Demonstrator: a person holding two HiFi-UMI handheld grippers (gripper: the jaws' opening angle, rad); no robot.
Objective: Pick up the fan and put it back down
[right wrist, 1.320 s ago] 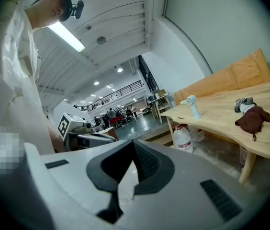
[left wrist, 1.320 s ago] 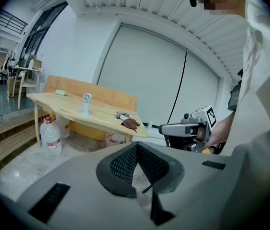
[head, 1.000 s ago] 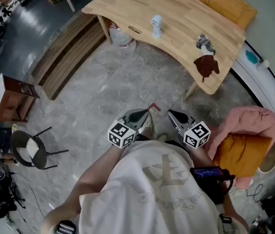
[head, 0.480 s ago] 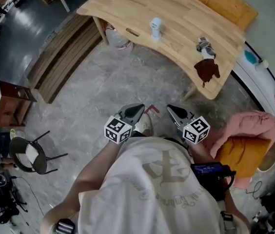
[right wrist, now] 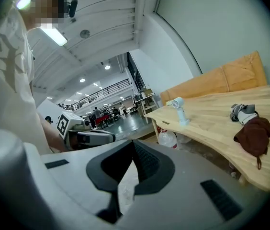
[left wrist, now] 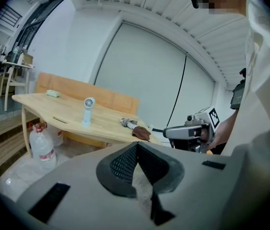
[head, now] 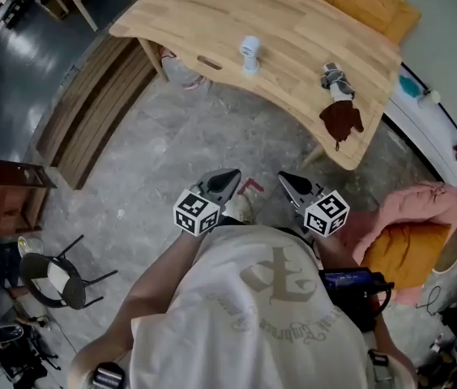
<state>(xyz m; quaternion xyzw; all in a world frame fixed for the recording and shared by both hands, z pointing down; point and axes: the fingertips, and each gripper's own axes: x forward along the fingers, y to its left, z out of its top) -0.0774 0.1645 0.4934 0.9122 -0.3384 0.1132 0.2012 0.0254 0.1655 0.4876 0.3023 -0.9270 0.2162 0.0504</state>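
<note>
The fan is small and pale blue, standing upright near the front edge of the wooden table. It also shows in the left gripper view as the fan and in the right gripper view as the fan. My left gripper and right gripper are held side by side over the floor, well short of the table. Both point toward it. The left gripper is shut with nothing in it, and the right gripper is shut and empty too.
A brown cloth and a grey bundle lie at the table's right end. A water bottle stands under the table. Pink fabric on an orange seat is at the right, a dark chair and a wooden cabinet at the left.
Both grippers and the person have moved forward toward the table, which now sits a little lower and nearer in the head view. Both pairs of jaws stay shut.
</note>
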